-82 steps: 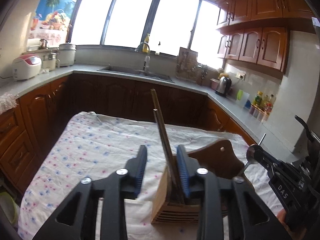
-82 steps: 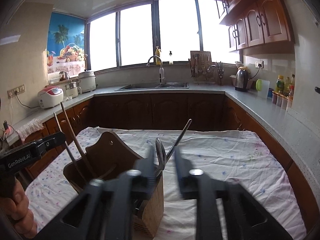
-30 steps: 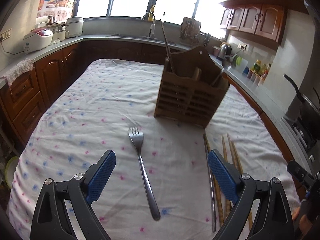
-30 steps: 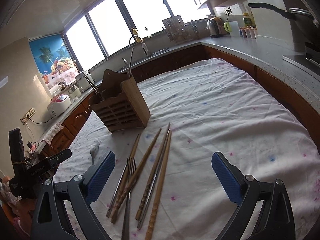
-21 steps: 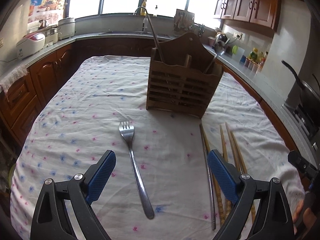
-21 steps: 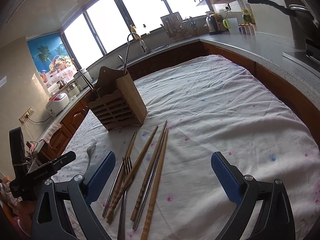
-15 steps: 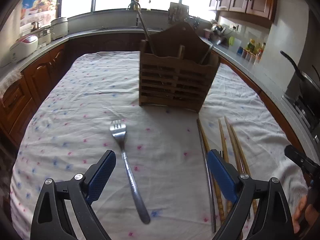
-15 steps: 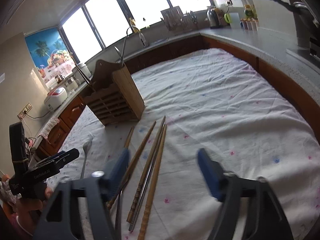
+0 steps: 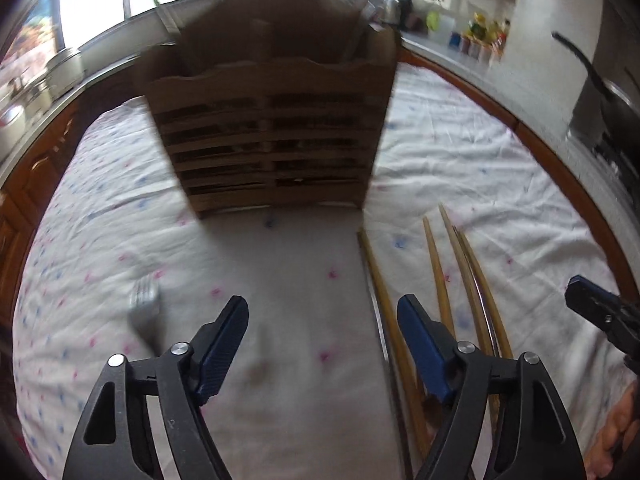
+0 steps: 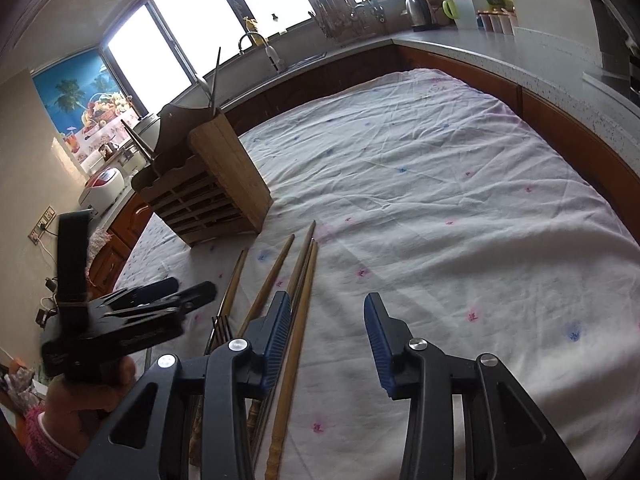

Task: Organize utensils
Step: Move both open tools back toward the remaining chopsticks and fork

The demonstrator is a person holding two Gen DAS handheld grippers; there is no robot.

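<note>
Left gripper (image 9: 322, 344) low over the tablecloth (image 9: 304, 280), blue pads (image 9: 222, 344) spread apart with nothing between them; right-hand pad just above the nearest chopstick; right gripper (image 10: 326, 338) likewise hovering over the cloth, fingers parted and holding nothing, its left pad (image 10: 276, 334) directly above the bundle of chopsticks (image 10: 298, 296).

Nearest the holder's front right corner, wooden chopsticks (image 9: 440, 280) lying loose on the cloth, roughly parallel, tips pointing toward the wooden utensil holder (image 9: 268, 132); a thin metal stick among them, touching the outer pair; a second fork (image 10: 220, 330) lying among the chopsticks on their left edge, tines toward the holder, partly hidden behind the left gripper in the right wrist view.

In front of the holder and to its left, a metal fork (image 9: 142, 308) flat on the cloth, blurred, tines toward the holder, well apart from the chopsticks.

Holder upright on the cloth, slatted front facing the left gripper; utensil handles (image 10: 214, 76) sticking up from its compartments, exact compartment unclear.

Beyond the holder, counter with sink faucet (image 10: 260, 46), kettle (image 10: 416, 10) and rice cooker (image 10: 104, 186) along the windows.
</note>
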